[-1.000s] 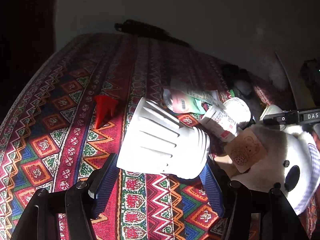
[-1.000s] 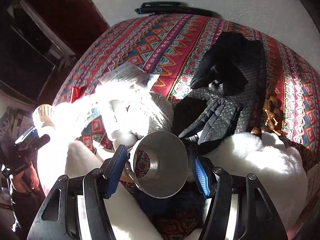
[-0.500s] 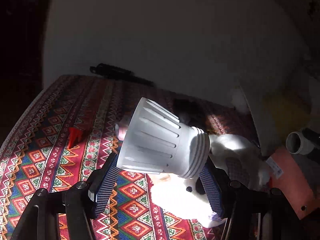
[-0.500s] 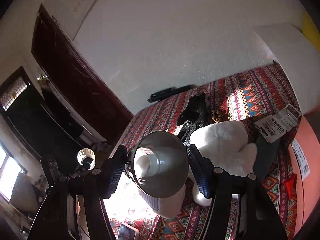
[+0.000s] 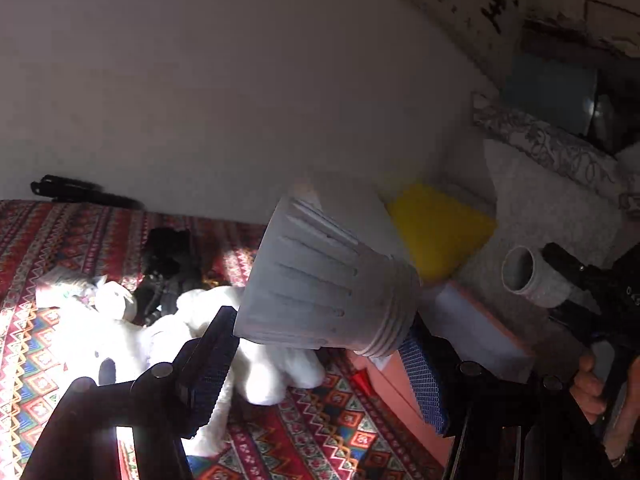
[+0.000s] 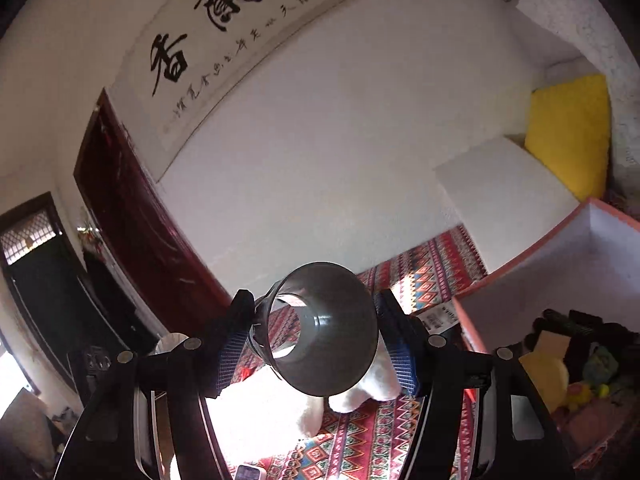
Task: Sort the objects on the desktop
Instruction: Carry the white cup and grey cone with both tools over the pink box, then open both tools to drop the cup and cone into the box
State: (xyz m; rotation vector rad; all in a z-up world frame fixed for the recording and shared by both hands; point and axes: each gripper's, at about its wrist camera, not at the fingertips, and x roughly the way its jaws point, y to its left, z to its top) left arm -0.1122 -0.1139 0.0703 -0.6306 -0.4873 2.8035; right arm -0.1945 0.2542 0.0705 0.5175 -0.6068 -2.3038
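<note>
My left gripper is shut on a white ribbed lamp housing, held high above the patterned tablecloth. My right gripper is shut on a grey funnel-shaped pipe fitting, its wide mouth facing the camera. In the left wrist view that same fitting appears at the right, carried by a hand above the pink box. A white plush toy lies on the cloth under the lamp housing.
The pink box stands at the right and holds several items, including dark objects and a yellow toy. A yellow cushion and white foam blocks lean by the wall. Black gloves and packets lie on the cloth.
Both grippers have lifted and swung right towards the pink box, each still clamping its object. The table has dropped lower in both views.
</note>
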